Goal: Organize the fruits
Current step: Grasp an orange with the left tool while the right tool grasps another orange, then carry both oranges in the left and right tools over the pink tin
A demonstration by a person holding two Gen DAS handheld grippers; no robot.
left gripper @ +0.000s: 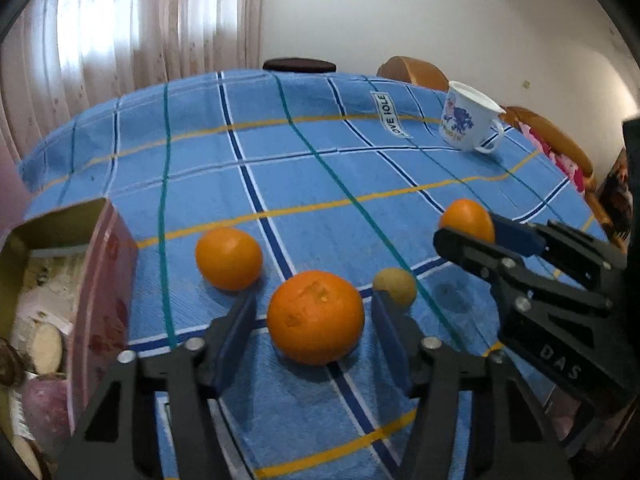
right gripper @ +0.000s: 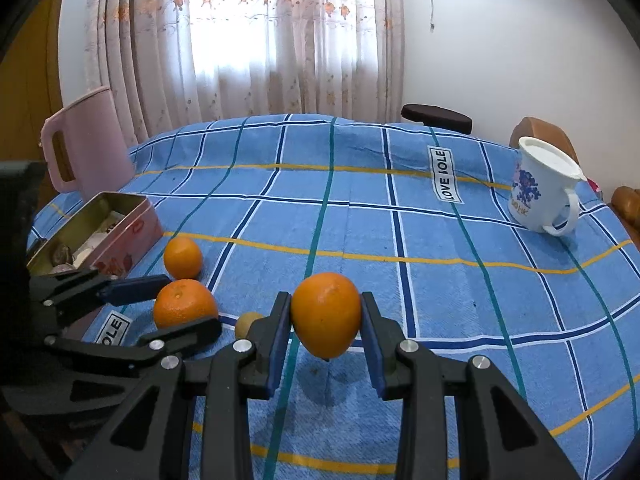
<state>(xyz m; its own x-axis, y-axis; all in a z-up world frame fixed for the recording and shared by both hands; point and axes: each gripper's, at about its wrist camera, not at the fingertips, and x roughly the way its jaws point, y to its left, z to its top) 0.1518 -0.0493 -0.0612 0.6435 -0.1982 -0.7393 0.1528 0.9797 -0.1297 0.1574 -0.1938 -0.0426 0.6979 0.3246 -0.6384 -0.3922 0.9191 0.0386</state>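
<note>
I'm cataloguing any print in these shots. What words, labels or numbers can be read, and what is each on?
"LOVE IOLE": white tag sewn on the blue checked tablecloth, far side.
"OLE": second white tag, partly hidden behind the left gripper.
"DAS": on the black body of the right gripper, seen in the left wrist view.
Letters under the blue picture on the white mug: too blurred to read.
Print on the pink tin: not readable.

A lived-in room of a home. A sheer floral-print curtain (right gripper: 256, 40) hangs before a bright window beside a plain white wall (left gripper: 440, 12). A blue checked cloth (right gripper: 360, 224) covers the table; at its right edge stands a white printed mug (right gripper: 544, 188), at its left edge a pink plastic jug (right gripper: 86, 140). Brown wooden chair backs (left gripper: 412, 72) rise behind the far edge.
</note>
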